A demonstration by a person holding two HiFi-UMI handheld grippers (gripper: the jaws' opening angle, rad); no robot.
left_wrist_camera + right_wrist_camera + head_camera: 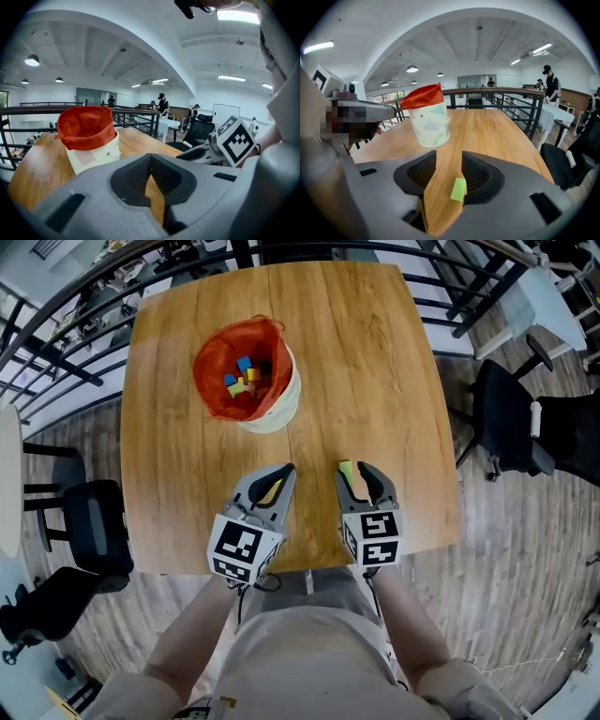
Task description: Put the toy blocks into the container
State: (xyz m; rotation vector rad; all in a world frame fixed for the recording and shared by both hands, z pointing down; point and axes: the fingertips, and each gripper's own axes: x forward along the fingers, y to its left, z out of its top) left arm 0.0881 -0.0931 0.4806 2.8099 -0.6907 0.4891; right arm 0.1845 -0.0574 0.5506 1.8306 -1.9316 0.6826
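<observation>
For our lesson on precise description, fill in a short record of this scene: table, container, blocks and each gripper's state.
table: light wood
container: white tub with red liner, upright on the table's far left part
blocks: blue and yellow ones visible, all inside the container
left gripper: jaws together, nothing between them
right gripper: jaws apart, gripping nothing; green patch beside one pad
</observation>
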